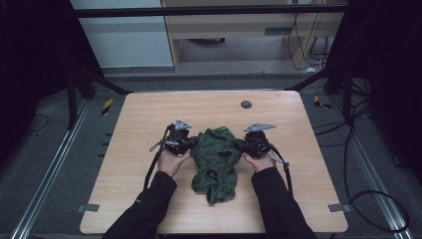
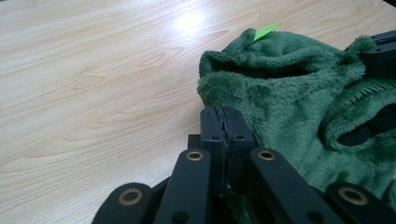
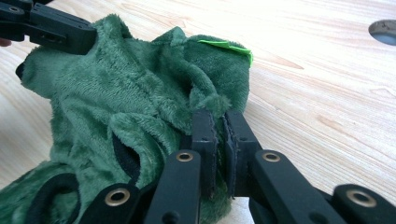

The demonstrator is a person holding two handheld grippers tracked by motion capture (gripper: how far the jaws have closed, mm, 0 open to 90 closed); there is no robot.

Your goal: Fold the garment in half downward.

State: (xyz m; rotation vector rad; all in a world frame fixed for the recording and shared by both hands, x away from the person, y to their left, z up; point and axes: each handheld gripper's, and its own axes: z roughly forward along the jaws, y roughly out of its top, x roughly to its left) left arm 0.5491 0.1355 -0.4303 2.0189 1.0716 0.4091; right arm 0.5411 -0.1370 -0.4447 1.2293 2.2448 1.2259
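A dark green fleece garment (image 1: 215,162) with black-edged holes lies crumpled on the wooden table (image 1: 149,114), its upper part lifted between two hand-held grippers. My left gripper (image 1: 191,144) pinches the garment's left edge, jaws pressed together on the fleece (image 2: 243,93). My right gripper (image 1: 240,144) is shut on the right edge, a fold of fleece (image 3: 140,93) caught between its pads. A bright green tag (image 2: 266,31) sticks up at the garment's top and also shows as the tag (image 3: 224,45) in the right gripper view. The other gripper's jaw (image 3: 56,25) holds the far side.
A small dark round disc (image 1: 246,104) lies on the table beyond the garment. Cables trail from both grippers along the person's black sleeves (image 1: 149,204). Bare tabletop spreads left, right and beyond. Metal rails and floor cables border the table.
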